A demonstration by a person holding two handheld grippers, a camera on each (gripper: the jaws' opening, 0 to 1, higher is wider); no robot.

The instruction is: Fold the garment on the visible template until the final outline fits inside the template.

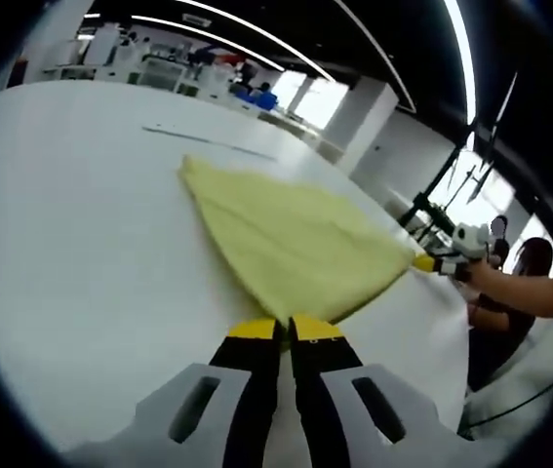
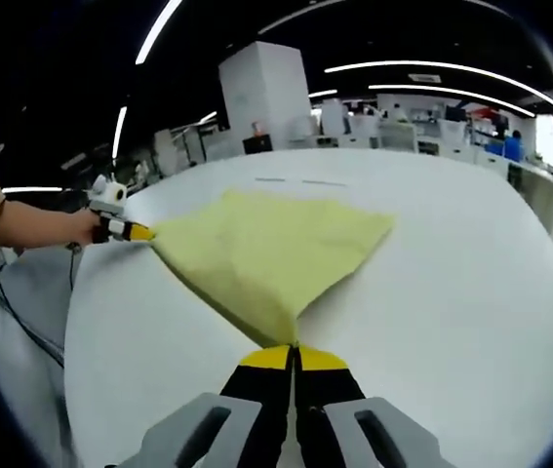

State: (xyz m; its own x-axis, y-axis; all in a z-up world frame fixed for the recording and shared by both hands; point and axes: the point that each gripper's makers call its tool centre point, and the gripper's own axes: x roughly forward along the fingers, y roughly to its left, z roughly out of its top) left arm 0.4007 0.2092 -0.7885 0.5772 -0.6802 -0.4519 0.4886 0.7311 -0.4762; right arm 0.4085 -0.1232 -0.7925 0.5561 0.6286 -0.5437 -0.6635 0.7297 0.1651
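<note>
The yellow garment [image 1: 296, 239] lies spread on the white table [image 1: 71, 253], pulled taut between two corners. The left gripper [image 1: 285, 330] pinches one corner with jaws pressed together; the right gripper [image 2: 296, 358] pinches the opposite corner likewise. No writing or label is readable on the garment

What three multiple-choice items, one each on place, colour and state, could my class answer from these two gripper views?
1. Where does the garment lie?
A. on the white table
B. on the floor
C. in a basket

2. What colour is it?
A. blue
B. yellow
C. red

3. How do the right gripper jaws stand?
A. wide open
B. shut on a corner of the cloth
C. shut on a pen

Key: 1 A, cloth spreads over the tabletop; 2 B, pale yellow in both views; 3 B, the corner runs between the closed tips.
</note>
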